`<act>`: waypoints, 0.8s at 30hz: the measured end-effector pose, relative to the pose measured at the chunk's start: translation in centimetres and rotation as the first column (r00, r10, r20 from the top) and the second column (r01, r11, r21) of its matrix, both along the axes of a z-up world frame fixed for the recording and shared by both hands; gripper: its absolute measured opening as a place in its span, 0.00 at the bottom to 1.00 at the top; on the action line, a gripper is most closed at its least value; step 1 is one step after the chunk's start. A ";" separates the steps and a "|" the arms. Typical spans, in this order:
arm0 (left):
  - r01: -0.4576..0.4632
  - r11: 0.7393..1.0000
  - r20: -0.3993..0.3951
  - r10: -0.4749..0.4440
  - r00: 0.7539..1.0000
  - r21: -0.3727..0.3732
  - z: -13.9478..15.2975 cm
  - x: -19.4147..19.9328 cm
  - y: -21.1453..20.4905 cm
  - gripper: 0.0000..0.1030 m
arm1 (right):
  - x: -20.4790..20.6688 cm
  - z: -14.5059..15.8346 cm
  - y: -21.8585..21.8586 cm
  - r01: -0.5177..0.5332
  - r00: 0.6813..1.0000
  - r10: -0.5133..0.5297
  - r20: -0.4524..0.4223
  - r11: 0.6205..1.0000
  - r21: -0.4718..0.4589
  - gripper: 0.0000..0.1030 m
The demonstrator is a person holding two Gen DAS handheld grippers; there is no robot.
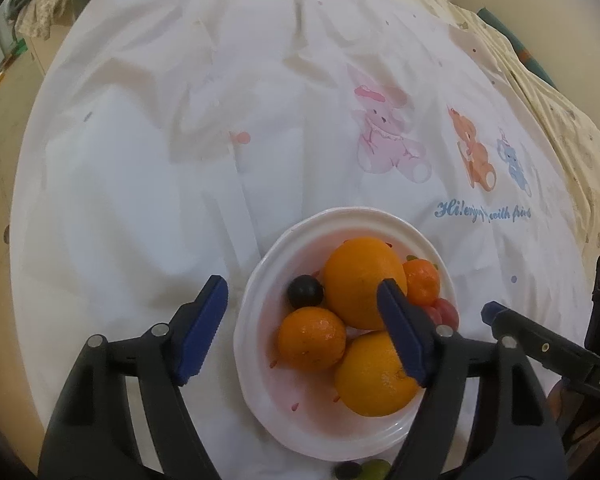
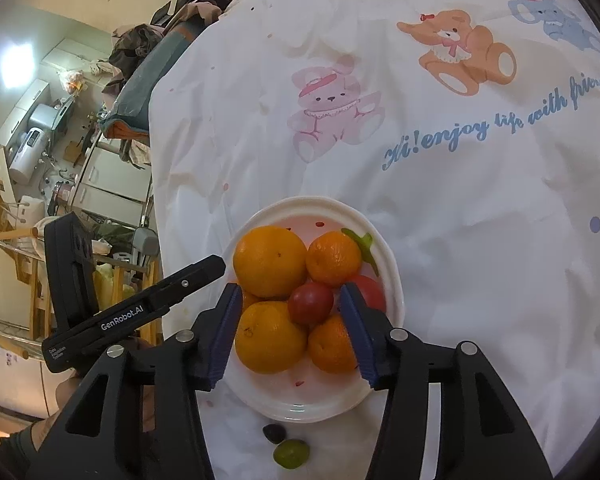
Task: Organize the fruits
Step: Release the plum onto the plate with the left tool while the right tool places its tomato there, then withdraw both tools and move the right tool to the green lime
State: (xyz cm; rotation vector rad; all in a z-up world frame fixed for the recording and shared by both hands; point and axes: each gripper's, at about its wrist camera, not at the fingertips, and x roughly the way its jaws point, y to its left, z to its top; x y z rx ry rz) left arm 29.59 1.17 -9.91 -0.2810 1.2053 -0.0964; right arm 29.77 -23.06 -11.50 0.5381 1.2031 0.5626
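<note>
Both our left gripper [image 1: 302, 332] and right gripper [image 2: 288, 334] hang over the bowl [image 2: 388, 264] at lower center of each frame, jaws released and holding nothing. The heaped oranges [image 2: 270, 262] could roll off the soft bed [image 2: 460, 208] if we nudge the bowl. It holds oranges, plums [image 2: 310, 302] and a dark grape [image 1: 305, 291]; 2 grapes [image 2: 291, 454] lie loose just below it.

White plate [image 2: 384, 256], orange oranges [image 2: 270, 261], bear-print white sheet [image 2: 460, 208].
</note>
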 end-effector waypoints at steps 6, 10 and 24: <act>0.005 0.999 0.064 -0.008 0.998 0.052 1.6 -0.6 -0.2 0.72 | -0.1 0.9 -0.2 0.010 0.999 -0.009 0.041 1.000 -0.021 0.61; -0.001 0.992 0.122 -0.015 0.992 0.126 2.7 -1.1 -0.2 0.72 | -0.2 1.5 -0.9 0.037 0.998 -0.036 0.050 0.999 -0.019 0.61; -0.006 0.985 0.184 -0.026 0.983 0.170 5.9 -6.0 0.2 0.72 | -3.7 5.3 -2.2 0.066 0.990 -0.064 0.124 0.998 -0.013 0.61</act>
